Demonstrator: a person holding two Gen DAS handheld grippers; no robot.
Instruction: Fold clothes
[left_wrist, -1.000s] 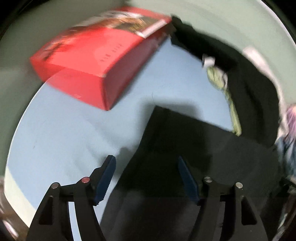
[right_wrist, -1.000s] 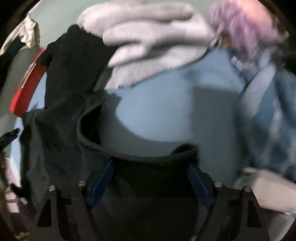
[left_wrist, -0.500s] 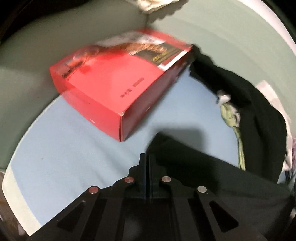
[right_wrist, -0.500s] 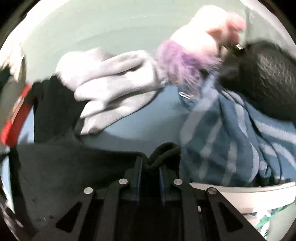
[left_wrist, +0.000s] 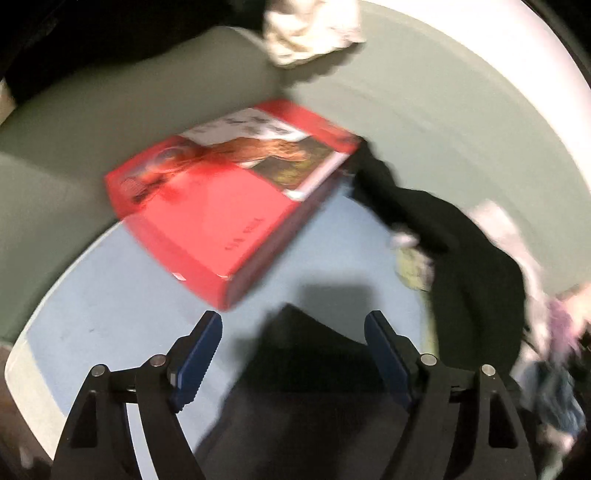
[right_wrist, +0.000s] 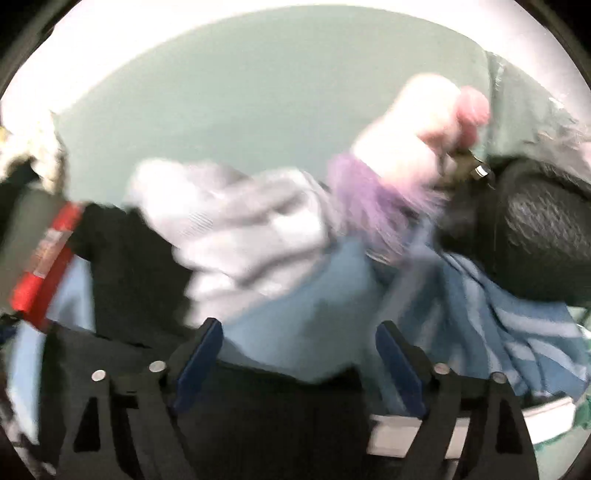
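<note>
1. Left wrist view: looking down on the black garment (left_wrist: 314, 373), lying flat on the blue sheet (left_wrist: 110, 314) at six o'clock, its corner poking up between the pads.
2. Showing the left gripper (left_wrist: 293, 354) with jaws opening, wide apart, pads clear of the cloth and nothing clamped.
3. Showing a red box (left_wrist: 229, 206) at eleven o'clock, near the corner but apart; more dark clothing (left_wrist: 476, 280) heaped at three o'clock.
4. Right wrist view: showing the right gripper (right_wrist: 299, 363) with jaws opening too, spread wide, the black garment's (right_wrist: 273, 410) hemmed edge lying low between them, seemingly unpinched, though blur is hiding detail.
5. Showing a grey garment (right_wrist: 240, 236) at twelve o'clock and a striped blue cloth (right_wrist: 517, 332) at three o'clock, beside the work.
6. Judging the step: letting go after laying a fold. Doing it well probably meaning lifting both grippers straight off, avoiding dragging the edge, keeping corners aligned, steering clear of the box.
</note>
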